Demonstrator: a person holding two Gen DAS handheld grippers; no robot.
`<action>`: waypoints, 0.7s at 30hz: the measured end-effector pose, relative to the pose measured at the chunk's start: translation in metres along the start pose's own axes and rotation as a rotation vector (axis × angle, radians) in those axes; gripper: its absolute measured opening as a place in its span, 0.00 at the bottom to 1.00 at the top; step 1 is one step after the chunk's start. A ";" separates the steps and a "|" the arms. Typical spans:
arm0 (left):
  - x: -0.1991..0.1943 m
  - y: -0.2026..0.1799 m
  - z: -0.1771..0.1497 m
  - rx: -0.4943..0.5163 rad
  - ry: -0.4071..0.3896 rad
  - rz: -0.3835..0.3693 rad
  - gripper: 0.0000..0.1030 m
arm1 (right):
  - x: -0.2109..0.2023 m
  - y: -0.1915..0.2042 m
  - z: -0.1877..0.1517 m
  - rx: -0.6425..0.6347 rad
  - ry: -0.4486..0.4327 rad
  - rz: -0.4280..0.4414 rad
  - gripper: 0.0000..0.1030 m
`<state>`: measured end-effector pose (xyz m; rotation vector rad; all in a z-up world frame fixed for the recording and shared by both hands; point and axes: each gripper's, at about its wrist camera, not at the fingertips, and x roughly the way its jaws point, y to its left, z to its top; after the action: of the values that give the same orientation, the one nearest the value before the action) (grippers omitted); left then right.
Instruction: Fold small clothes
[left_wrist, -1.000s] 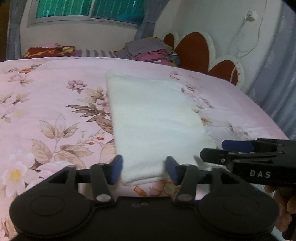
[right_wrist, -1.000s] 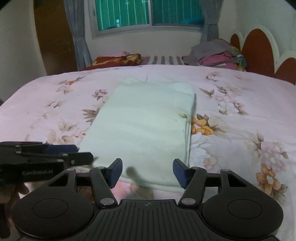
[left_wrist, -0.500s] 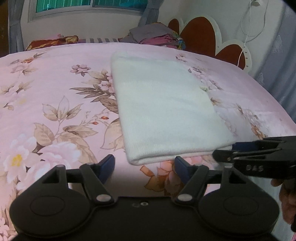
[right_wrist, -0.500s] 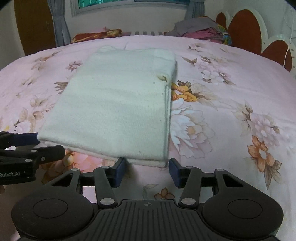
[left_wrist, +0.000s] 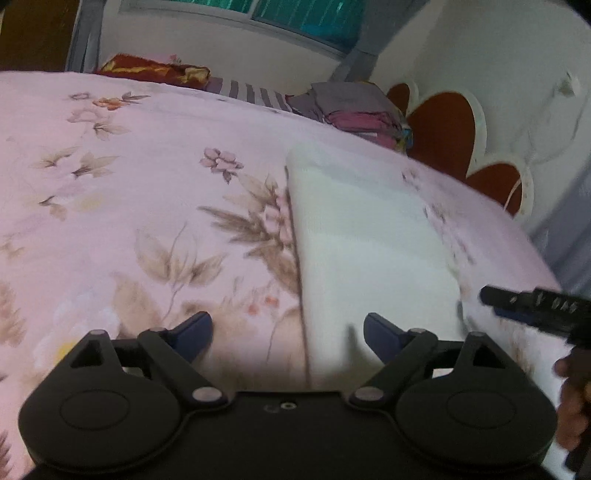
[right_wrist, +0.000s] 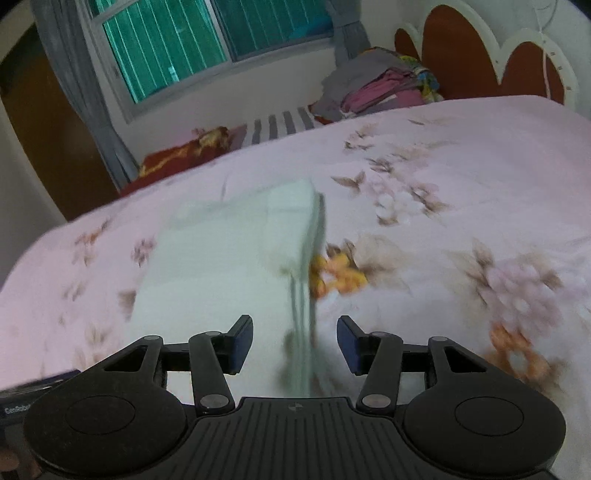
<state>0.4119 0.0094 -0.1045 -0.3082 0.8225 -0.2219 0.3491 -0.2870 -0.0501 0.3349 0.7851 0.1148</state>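
A white folded garment (left_wrist: 369, 243) lies flat on the pink floral bed; it also shows in the right wrist view (right_wrist: 229, 266), blurred. My left gripper (left_wrist: 286, 334) is open, low over the garment's near left corner, its jaws straddling the left edge. My right gripper (right_wrist: 293, 343) is open, low over the near right corner, its jaws straddling the layered right edge. The right gripper's tip (left_wrist: 535, 306) shows at the right of the left wrist view. Neither holds anything.
The pink floral bedspread (left_wrist: 129, 184) spreads wide around the garment. A pile of folded clothes (right_wrist: 380, 88) and a red pillow (left_wrist: 151, 70) lie at the far side. A red and white headboard (right_wrist: 498, 55) stands to the right; a window (right_wrist: 207, 40) is behind.
Both grippers have moved forward and apart, from the garment's near hem to its two near corners. The left jaws have opened wider. The garment has not moved.
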 end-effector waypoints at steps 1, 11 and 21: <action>0.006 0.000 0.005 -0.006 0.002 0.009 0.86 | 0.008 0.001 0.006 -0.011 -0.002 0.003 0.49; 0.038 -0.009 0.019 -0.012 0.030 0.051 0.89 | 0.075 -0.006 0.012 -0.125 0.069 -0.024 0.45; 0.046 -0.008 0.031 -0.030 0.022 -0.002 0.88 | 0.055 -0.047 0.026 0.094 0.050 0.148 0.46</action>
<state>0.4646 -0.0069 -0.1133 -0.3353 0.8478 -0.2153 0.4050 -0.3251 -0.0857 0.4805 0.8164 0.2260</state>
